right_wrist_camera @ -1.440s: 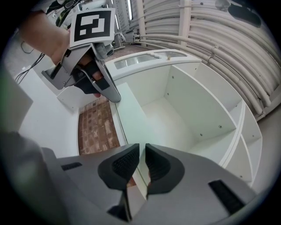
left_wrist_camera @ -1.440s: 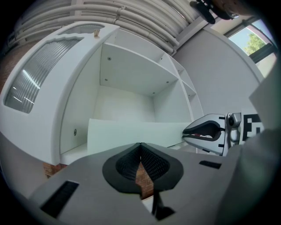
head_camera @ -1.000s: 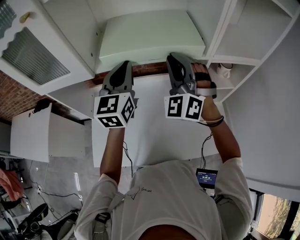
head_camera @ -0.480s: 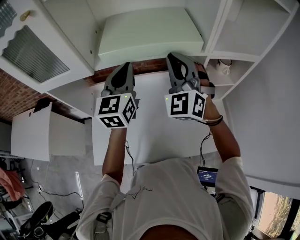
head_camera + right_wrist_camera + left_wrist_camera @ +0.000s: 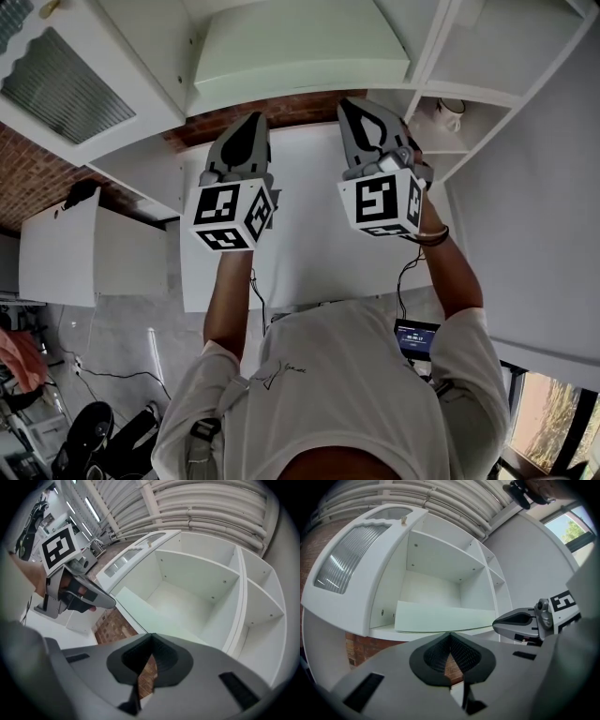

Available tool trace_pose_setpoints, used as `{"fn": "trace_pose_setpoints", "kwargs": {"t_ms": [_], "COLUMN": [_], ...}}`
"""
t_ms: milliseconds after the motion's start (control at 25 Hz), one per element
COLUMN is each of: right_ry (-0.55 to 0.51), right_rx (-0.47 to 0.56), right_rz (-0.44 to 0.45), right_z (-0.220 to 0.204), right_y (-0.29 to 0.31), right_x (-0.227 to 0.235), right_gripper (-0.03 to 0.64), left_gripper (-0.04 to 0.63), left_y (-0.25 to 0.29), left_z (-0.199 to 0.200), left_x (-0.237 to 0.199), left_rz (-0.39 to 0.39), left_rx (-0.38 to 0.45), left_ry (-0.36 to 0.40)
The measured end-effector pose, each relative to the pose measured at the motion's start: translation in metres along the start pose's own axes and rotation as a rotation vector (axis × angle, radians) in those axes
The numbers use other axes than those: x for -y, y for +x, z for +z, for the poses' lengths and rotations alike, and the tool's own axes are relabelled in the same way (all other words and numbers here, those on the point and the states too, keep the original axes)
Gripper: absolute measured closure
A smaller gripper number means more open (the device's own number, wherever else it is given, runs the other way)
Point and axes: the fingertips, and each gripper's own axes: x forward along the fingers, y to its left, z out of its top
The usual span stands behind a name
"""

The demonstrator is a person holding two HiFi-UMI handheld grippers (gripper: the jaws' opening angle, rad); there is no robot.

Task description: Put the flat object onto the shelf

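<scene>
Flat panel (image 5: 300, 47), pale green, lies on the bottom shelf (image 5: 382, 631) of the open white wall cabinet, with its long front edge running along the shelf's front lip; the left gripper view shows it spanning most of the width of that compartment. No gripper touches it. Left gripper (image 5: 246, 131) hangs below and in front of the shelf edge; its own view shows the two dark ribbed pads (image 5: 461, 654) pressed together at the tip with nothing between them. Right gripper (image 5: 370, 127) sits beside it at about the same height, apart from it and likewise short of the panel; its jaws are also pressed together and empty, with only brick wall (image 5: 37, 178) visible behind the tip. Each gripper carries its marker cube (image 5: 230, 216) facing the head camera. The cabinet door (image 5: 56, 84), with a ribbed glass pane, stands swung open at the left. A narrower column of side compartments adjoins the main one on the right, and a white mug (image 5: 452, 112) stands on one of its shelves. White countertop (image 5: 309, 262) lies beneath both grippers.
</scene>
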Motion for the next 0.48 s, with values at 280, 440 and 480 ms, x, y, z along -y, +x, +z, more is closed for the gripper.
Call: {"fn": "trace_pose_setpoints", "kwargs": {"t_ms": [280, 440, 480], "right_ry": [0.144, 0.204, 0.221], "right_rx": [0.017, 0.013, 0.01], "right_rz": [0.075, 0.084, 0.092], "right_z": [0.005, 0.002, 0.001], "right_y": [-0.026, -0.042, -0.046], "right_x": [-0.013, -0.016, -0.018], "right_gripper": [0.589, 0.589, 0.589], "left_gripper": [0.583, 0.583, 0.581], "left_y": [-0.024, -0.035, -0.038], "left_z": [0.001, -0.003, -0.005], "left_x": [0.009, 0.012, 0.013], "left_rz": [0.002, 0.005, 0.004], "left_rx": [0.015, 0.011, 0.008], "left_ry": [-0.012, -0.019, -0.023]}}
